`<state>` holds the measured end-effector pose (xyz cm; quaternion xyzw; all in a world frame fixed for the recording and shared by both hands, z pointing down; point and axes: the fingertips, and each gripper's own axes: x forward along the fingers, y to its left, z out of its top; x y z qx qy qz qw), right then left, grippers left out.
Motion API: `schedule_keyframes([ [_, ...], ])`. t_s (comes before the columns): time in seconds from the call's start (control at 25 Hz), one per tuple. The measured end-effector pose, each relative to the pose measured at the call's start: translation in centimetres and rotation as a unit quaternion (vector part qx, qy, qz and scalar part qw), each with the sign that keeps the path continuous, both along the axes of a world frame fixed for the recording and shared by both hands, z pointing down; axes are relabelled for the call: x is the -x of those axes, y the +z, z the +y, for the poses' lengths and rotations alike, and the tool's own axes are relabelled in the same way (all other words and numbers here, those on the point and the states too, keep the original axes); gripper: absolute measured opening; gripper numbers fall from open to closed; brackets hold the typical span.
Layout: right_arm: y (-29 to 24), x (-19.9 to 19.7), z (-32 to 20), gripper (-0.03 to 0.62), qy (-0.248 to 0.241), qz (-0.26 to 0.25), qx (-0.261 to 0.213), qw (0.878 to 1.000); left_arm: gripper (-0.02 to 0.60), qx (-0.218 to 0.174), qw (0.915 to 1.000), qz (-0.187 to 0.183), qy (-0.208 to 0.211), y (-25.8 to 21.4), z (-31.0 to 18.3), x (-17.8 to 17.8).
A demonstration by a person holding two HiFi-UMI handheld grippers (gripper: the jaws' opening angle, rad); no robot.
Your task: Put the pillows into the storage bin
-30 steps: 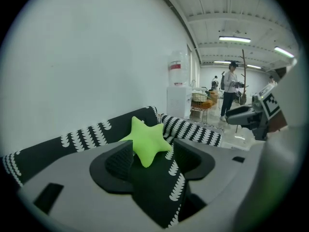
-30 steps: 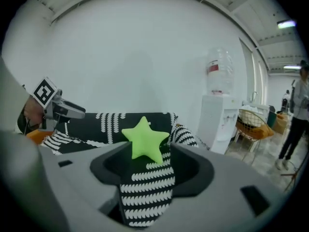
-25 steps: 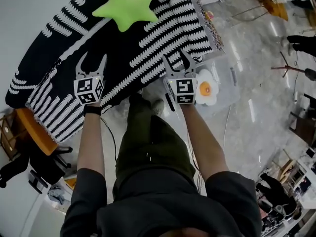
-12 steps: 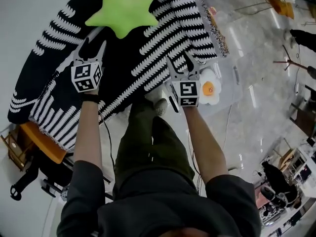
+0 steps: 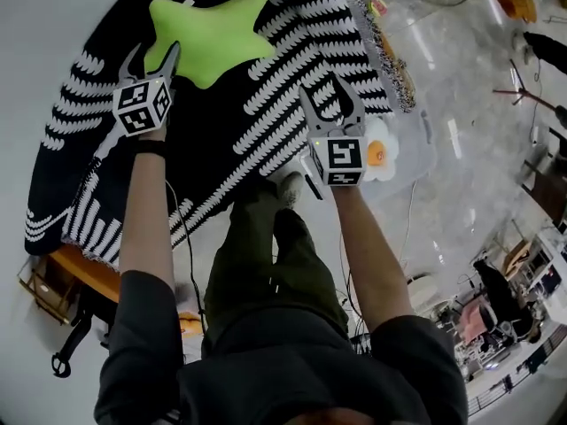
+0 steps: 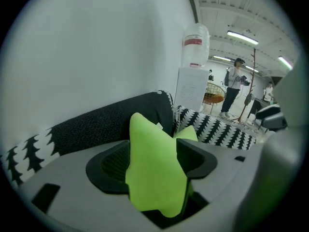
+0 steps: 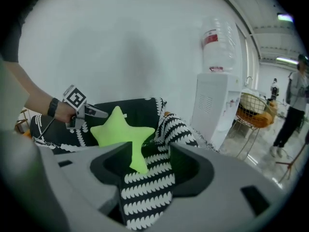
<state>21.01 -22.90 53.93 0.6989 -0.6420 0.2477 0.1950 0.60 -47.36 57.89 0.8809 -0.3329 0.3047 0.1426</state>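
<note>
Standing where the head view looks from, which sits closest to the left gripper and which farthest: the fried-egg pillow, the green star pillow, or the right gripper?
1. Green star pillow: one arm lies between the jaws of the left gripper, which have just been opening.
2. Right gripper: off to the right.
3. Fried-egg pillow: farthest right, beyond the right gripper.

Bright, even light; strong fisheye warping, dark corners.

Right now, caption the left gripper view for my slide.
Left tool, jaws just opened wider, straddles one arm of the green star pillow on the sofa.
</note>
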Motion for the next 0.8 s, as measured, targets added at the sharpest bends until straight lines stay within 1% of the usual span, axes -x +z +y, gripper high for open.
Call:
schedule_keyframes([
  [0.2, 3.8, 0.1, 1.4, 0.232, 0.014, -0.008, 0.028, 0.999, 0.359, 0.042, 0.9990, 0.008, 0.011, 5.0, -3.0, -2.7],
  [0.24, 4.5, 0.5, 1.7, 0.232, 0.016, -0.011, 0.034, 0.999, 0.380, 0.049, 0.9987, 0.011, 0.011, 5.6, -3.3, -3.1],
  [0.36, 6.1, 2.1, 1.9, 0.232, 0.020, -0.025, 0.049, 0.998, 0.432, 0.074, 0.9966, 0.035, -0.004, 6.7, -4.4, -3.8],
  [0.44, 7.2, 3.0, 0.4, 0.232, 0.019, -0.033, 0.058, 0.998, 0.436, 0.091, 0.9944, 0.052, -0.012, 7.5, -6.2, -4.3],
  [0.52, 7.8, 4.0, -3.6, 0.232, 0.015, -0.040, 0.062, 0.997, 0.433, 0.096, 0.9942, 0.048, -0.004, 8.4, -10.4, -4.6],
  [0.56, 8.0, 4.4, -6.7, 0.232, 0.015, -0.041, 0.064, 0.997, 0.411, 0.093, 0.9946, 0.044, 0.006, 8.5, -13.4, -4.7],
  [0.6, 8.1, 4.6, -10.0, 0.232, 0.016, -0.040, 0.067, 0.997, 0.373, 0.088, 0.9950, 0.043, 0.016, 8.6, -16.8, -4.8],
  [0.68, 8.0, 4.5, -15.8, 0.232, 0.020, -0.034, 0.070, 0.997, 0.312, 0.080, 0.9949, 0.052, 0.034, 8.3, -22.5, -5.0],
  [0.72, 7.9, 4.5, -17.2, 0.232, 0.022, -0.031, 0.069, 0.997, 0.287, 0.079, 0.9945, 0.057, 0.040, 8.0, -24.0, -5.0],
  [0.76, 7.8, 4.4, -17.5, 0.232, 0.025, -0.030, 0.067, 0.997, 0.275, 0.077, 0.9942, 0.060, 0.044, 7.7, -24.3, -4.9],
  [0.8, 7.8, 4.6, -16.7, 0.232, 0.028, -0.031, 0.064, 0.997, 0.265, 0.075, 0.9942, 0.060, 0.048, 7.3, -23.7, -4.6],
])
